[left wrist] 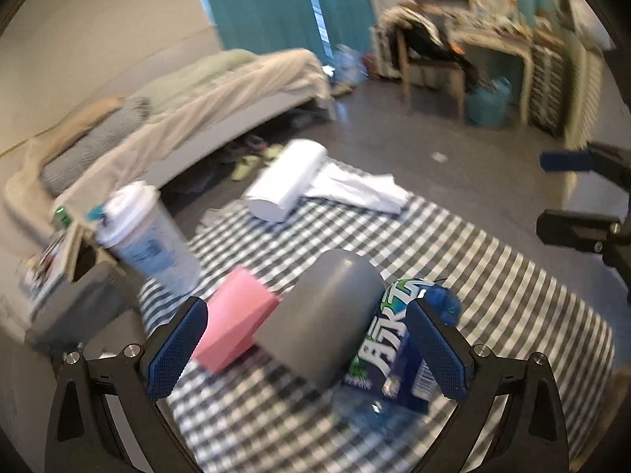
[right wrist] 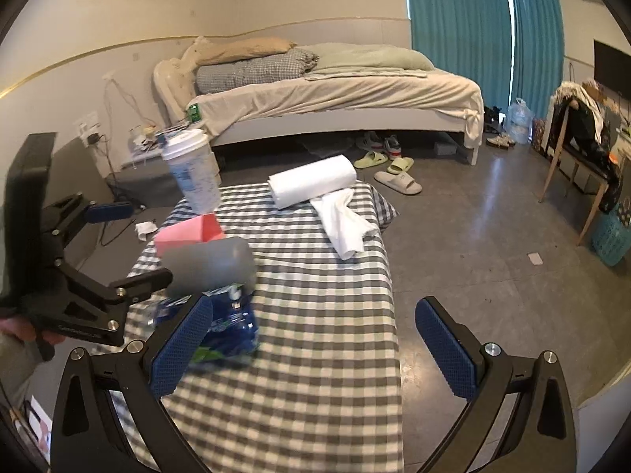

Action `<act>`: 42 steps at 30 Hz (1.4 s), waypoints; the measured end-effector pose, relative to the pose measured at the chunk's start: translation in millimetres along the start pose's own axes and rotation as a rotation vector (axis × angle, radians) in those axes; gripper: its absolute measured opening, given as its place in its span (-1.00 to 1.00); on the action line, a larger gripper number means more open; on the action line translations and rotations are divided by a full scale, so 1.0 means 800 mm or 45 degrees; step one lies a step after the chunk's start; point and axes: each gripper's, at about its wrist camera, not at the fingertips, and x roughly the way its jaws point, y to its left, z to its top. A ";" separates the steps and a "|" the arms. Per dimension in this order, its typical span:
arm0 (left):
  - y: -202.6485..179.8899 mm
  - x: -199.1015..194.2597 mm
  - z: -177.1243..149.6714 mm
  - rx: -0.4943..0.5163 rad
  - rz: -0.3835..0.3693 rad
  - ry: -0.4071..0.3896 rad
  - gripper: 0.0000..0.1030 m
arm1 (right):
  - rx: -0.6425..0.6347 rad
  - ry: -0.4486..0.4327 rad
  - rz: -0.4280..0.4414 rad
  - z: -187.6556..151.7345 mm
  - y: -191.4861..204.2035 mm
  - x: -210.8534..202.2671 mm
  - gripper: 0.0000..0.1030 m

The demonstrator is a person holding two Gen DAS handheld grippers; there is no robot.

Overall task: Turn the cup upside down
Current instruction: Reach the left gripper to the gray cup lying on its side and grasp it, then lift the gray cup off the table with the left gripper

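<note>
The left gripper (left wrist: 305,349) is spread wide, and the grey cup (left wrist: 323,319) is framed between its blue pads without visible contact on either side. The cup is seen tipped over, its long axis running up and away from the gripper, closed base farthest, low over the checked tabletop (left wrist: 493,295), beside a pink box (left wrist: 232,321) and a blue packet (left wrist: 398,351). The right gripper (right wrist: 311,349) is likewise wide and holds nothing; the cup (right wrist: 209,270) lies off to its left, so the left gripper is judged the nearer
</note>
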 end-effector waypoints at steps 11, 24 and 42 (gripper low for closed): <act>-0.020 0.075 0.003 0.238 -0.127 0.212 0.67 | 0.033 0.027 0.039 -0.006 -0.026 0.035 1.00; -0.014 0.127 0.031 0.147 -0.127 0.386 0.73 | 0.146 0.072 0.051 -0.026 -0.046 0.045 1.00; -0.025 0.043 0.034 0.080 -0.061 0.333 0.36 | 0.160 0.020 0.035 -0.018 -0.036 -0.006 1.00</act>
